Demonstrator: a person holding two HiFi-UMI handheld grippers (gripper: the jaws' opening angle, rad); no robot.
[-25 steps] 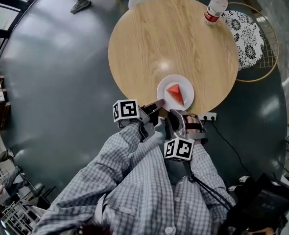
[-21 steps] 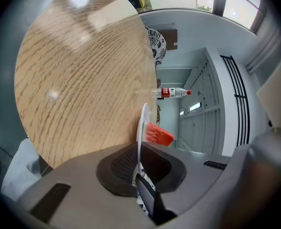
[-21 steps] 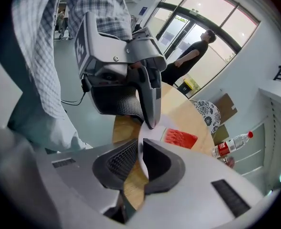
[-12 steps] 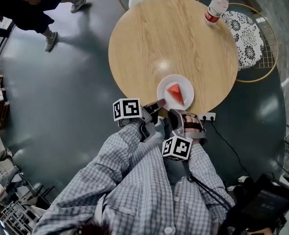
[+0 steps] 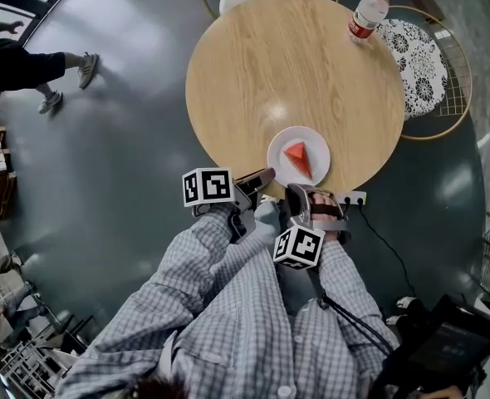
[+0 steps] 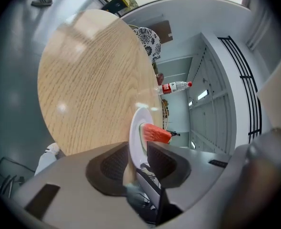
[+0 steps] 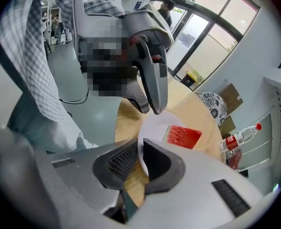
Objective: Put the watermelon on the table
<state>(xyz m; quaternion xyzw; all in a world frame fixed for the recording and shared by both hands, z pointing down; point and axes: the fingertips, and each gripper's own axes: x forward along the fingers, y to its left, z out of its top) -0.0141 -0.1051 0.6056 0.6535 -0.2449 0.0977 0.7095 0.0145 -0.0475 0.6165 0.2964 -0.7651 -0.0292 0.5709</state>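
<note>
A round wooden table [image 5: 295, 65] fills the top of the head view. A white plate [image 5: 278, 150] sits at its 6 o'clock edge, and the watermelon [image 5: 297, 158] – a red wedge with a thin green rind – lies on that plate, a little toward the plate's 3 o'clock side. Whether the plate rests flat on the wood or is just lifted off it I cannot tell.

The left hand-held gripper [image 5: 266, 175] reaches the plate at about its 7 o'clock rim. In its own view the thin white rim runs straight into the narrow gap between the two ribbed pads, which are clenched on it. The right hand-held gripper [image 5: 297, 191] comes in at the plate's 6 o'clock rim – its view shows the same thing, pads closed tight on the plate edge, with the watermelon just beyond them and the left hand-held gripper's tips on the rim at 12 o'clock in that view. Neither touches the fruit. The two stand close together, checked sleeves [image 5: 228, 289] behind them.

A plastic bottle [image 5: 366, 12] with a red cap and red label stands at the table's 1 o'clock edge. A chair [image 5: 413, 52] with a black-and-white patterned cushion and a gold wire frame is at 2 o'clock. A white power strip [image 5: 353, 196] lies on the grey floor by 5 o'clock. A person's legs [image 5: 58, 63] show well away at 10 o'clock.
</note>
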